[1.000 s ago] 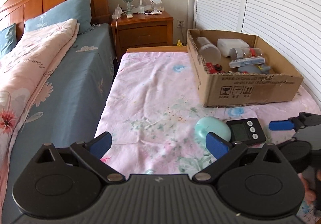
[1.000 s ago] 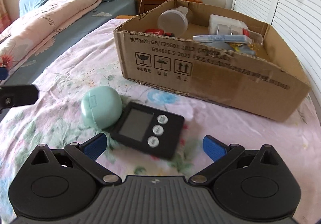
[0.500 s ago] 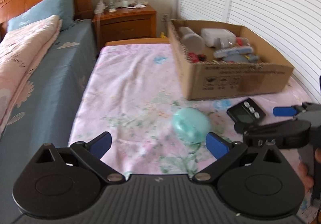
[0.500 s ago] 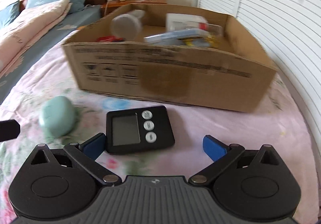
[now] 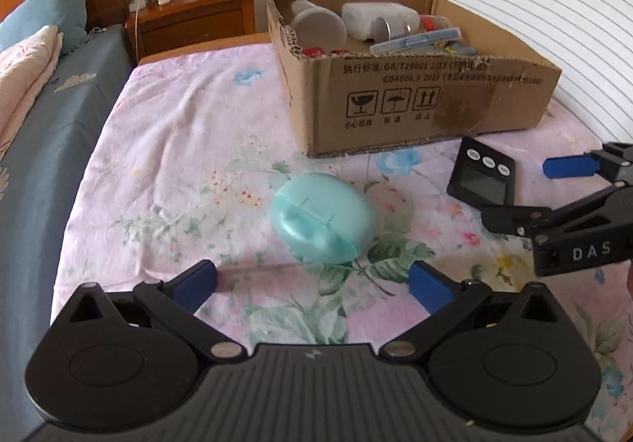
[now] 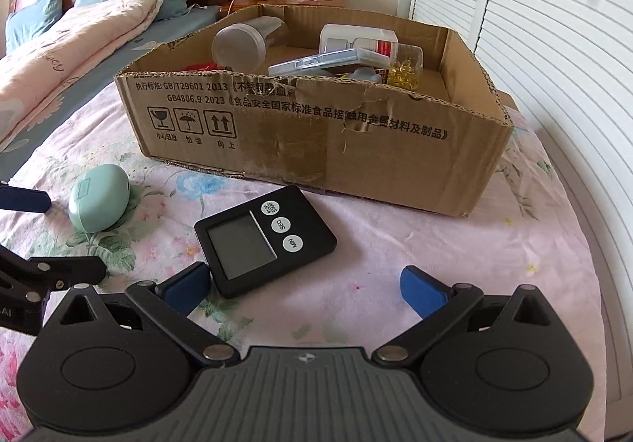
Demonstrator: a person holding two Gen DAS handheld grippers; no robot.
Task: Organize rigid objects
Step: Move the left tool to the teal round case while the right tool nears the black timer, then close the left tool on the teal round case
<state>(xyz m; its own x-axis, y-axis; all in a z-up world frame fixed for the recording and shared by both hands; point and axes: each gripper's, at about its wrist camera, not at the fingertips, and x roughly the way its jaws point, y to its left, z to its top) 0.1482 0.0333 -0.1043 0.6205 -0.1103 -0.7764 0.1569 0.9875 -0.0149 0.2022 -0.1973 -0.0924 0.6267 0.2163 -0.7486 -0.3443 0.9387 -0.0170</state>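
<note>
Left tool [image 5: 312, 281]: spread wide, empty, the mint case [image 5: 324, 222] on the bed just ahead.
Right tool [image 6: 304, 285]: spread, empty, the black timer [image 6: 265, 240] touching its left finger.
Progress: cardboard box [image 6: 316, 149] holds several items; case and timer remain outside.

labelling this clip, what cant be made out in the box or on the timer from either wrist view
- Cardboard box floor: both views, hidden by its near wall and piled items.
- Timer display: blank or unreadable in both.
- Red item in box: mostly hidden behind the box wall.
</note>
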